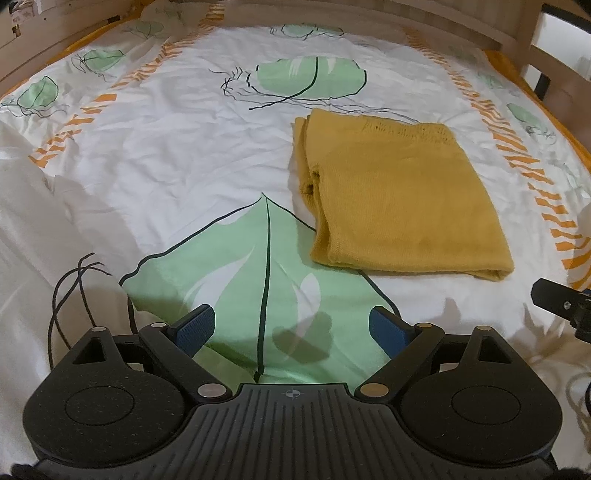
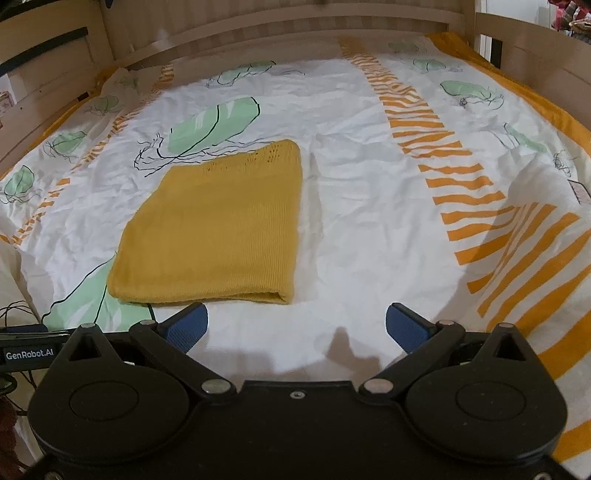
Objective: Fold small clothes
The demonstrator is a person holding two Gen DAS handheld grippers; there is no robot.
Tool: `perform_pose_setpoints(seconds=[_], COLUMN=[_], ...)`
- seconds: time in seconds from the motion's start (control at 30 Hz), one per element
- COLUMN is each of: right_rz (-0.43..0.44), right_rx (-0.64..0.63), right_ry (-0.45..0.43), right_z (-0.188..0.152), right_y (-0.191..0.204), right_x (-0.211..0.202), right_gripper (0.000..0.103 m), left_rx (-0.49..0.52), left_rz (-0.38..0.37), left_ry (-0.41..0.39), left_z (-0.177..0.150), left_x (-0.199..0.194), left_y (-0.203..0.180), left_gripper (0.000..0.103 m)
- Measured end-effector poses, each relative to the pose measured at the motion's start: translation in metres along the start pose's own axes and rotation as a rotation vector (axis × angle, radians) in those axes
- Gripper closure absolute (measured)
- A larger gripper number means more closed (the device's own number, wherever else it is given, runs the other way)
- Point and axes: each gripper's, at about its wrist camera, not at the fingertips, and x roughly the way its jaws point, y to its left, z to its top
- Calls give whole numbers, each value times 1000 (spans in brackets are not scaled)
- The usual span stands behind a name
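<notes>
Left gripper [image 1: 291, 328]: fingers [image 1: 195, 328] spread wide, holding nothing, above a green leaf print on the bedsheet [image 1: 184, 147].
Right gripper [image 2: 297, 326]: fingers [image 2: 186, 326] spread wide, holding nothing, over bare white sheet.
Yellow knit garment [image 2: 218, 225]: folded into a flat rectangle, lying on the bedsheet, just ahead of the right gripper's left finger; apart from both grippers.
Bed frame [image 2: 258, 33]: wooden, rails around the sheet.

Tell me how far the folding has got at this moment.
Done, it seems: the yellow knit garment lies folded into a flat rectangle on the leaf-print bedsheet. In hand: nothing; the left gripper and right gripper both have jaws open and empty, short of the cloth. Left: no other loose clothing shows in either view.
</notes>
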Motion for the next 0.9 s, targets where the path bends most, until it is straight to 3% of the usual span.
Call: perform_pose_setpoints(seconds=[0.9], right_rz=[8], right_rx=[49], right_ry=[101], right_z=[4], right_y=[-11], right_x=[19], right_gripper=[1], left_rx=[9], left_rz=[16], left_ry=[36], left_z=[8], left_x=[10], left_y=[2], left_gripper=[12])
